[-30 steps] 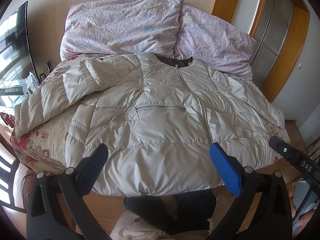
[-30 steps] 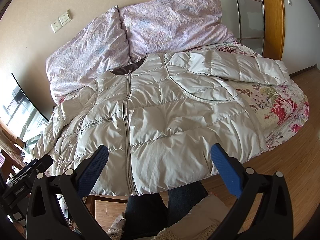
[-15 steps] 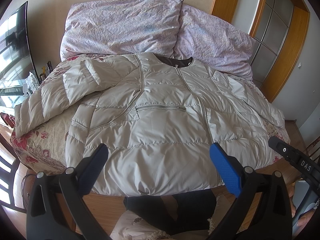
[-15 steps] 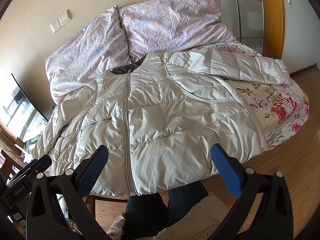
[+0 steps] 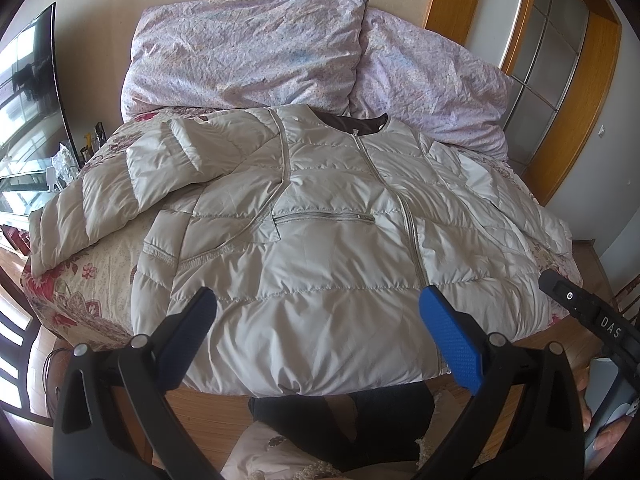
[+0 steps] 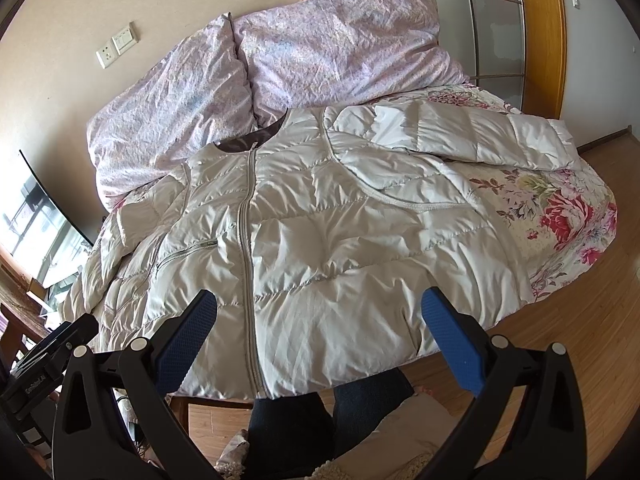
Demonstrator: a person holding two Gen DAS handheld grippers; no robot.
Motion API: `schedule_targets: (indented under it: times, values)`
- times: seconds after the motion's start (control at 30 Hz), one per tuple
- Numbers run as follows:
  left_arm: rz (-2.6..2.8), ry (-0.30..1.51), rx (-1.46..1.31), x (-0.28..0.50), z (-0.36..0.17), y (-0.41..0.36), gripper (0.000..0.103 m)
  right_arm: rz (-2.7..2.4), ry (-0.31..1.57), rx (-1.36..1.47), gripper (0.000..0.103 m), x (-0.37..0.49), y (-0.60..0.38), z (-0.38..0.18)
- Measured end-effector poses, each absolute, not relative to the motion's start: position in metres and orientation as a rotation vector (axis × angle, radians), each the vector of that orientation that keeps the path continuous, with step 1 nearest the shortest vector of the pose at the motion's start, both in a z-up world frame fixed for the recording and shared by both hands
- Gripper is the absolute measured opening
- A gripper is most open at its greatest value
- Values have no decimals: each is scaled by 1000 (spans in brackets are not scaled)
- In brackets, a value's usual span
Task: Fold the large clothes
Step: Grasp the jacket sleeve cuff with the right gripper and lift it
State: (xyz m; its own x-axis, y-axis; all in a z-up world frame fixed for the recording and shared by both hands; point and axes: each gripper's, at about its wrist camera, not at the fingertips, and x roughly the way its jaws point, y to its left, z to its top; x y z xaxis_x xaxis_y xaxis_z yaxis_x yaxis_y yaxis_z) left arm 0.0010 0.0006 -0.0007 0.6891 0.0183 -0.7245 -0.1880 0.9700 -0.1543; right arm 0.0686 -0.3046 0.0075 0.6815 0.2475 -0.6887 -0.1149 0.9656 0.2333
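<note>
A cream quilted puffer jacket (image 5: 320, 248) lies front up and zipped on the bed, collar toward the pillows, hem at the near edge. It also shows in the right wrist view (image 6: 320, 240). One sleeve (image 5: 120, 192) stretches to the left. The other sleeve (image 6: 480, 136) stretches to the right. My left gripper (image 5: 318, 328) is open and empty, held above the hem. My right gripper (image 6: 318, 328) is open and empty, also above the hem. Neither touches the jacket.
Two lilac pillows (image 5: 248, 52) lean on the wall behind the jacket. The bed has a floral sheet (image 6: 560, 208). A TV screen (image 5: 28, 108) stands at the left. A wooden door frame (image 5: 560, 80) is at the right. The person's legs (image 6: 320, 420) are below the hem on a wood floor.
</note>
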Motion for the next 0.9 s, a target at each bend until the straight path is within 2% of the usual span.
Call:
schedule_targets:
  times: [0.2,0.33,0.5,0.57,0.6,0.8,0.9]
  values:
    - [140,833,-252,18,-9,14,101,235,658,269,102,94,-336,5]
    - [117,869,-311,33,-24,34,101,114,682,323,102,140,-381,-3]
    - [62,887,-415,49,-41,58,101,3,803,754,102,199,-480,-44]
    - [36,885,-477,54,-47,68,101,-37,829,922,91,219,-521,-64]
    - [24,881,-507,57,-49,71,101,-77,839,966,82,225,-536,-72]
    - [-11,876,-611,72,-63,86,101,-259,783,1094,74,243,-598,-95]
    - [-19,873,-611,78,-66,87,101,-274,741,1152,67,251,-619,-100]
